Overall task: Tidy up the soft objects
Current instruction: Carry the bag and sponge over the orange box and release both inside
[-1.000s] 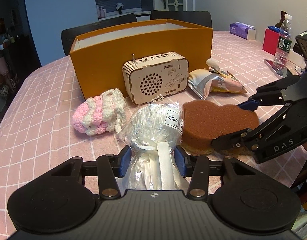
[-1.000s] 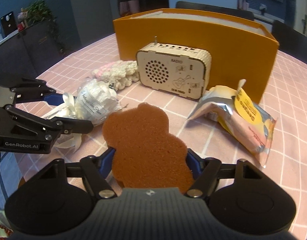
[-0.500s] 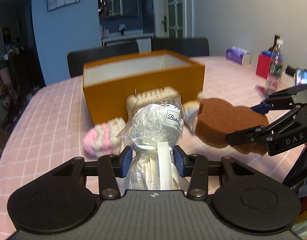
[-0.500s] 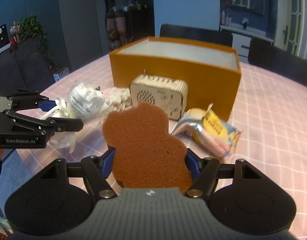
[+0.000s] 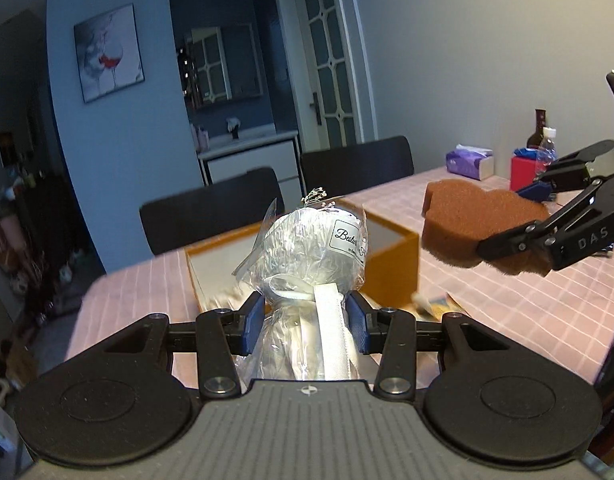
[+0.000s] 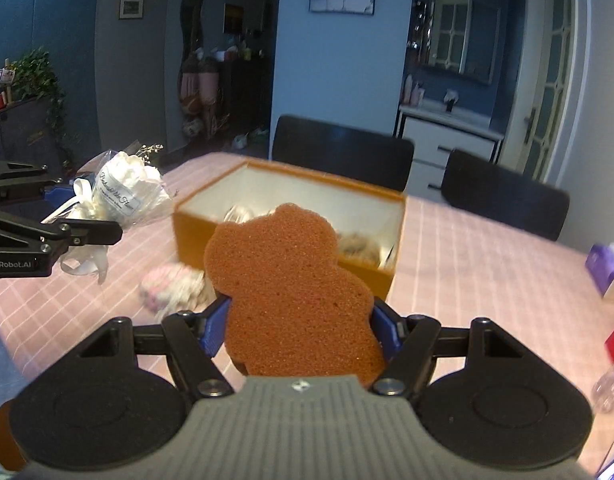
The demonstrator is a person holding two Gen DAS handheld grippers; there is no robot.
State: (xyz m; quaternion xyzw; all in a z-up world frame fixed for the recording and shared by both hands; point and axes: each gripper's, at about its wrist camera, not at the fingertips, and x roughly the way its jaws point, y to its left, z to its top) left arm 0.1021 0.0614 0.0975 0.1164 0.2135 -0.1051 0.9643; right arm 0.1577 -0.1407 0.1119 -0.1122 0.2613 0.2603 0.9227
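My left gripper [image 5: 306,322] is shut on a white bouquet wrapped in clear plastic [image 5: 307,264], held up above the table. My right gripper [image 6: 301,326] is shut on a brown bear-shaped sponge [image 6: 291,292], also lifted. Each shows in the other's view: the sponge [image 5: 479,222] at the right, the bouquet [image 6: 123,192] at the left. Beyond both stands the open orange box [image 6: 391,276] on the pink checked tablecloth, with a few blurred items inside. A pink and white knitted piece [image 6: 171,290] lies on the table in front of the box.
Two dark chairs [image 6: 339,152] stand behind the table. At the right are a purple tissue pack [image 5: 469,159], a red box [image 5: 525,172] and bottles [image 5: 547,148]. A snack packet's edge [image 5: 439,302] peeks out by the box.
Both grippers have risen from table height with the bouquet and the sponge. The views now look over the box's rim into it, and the wooden radio has dropped out of sight.
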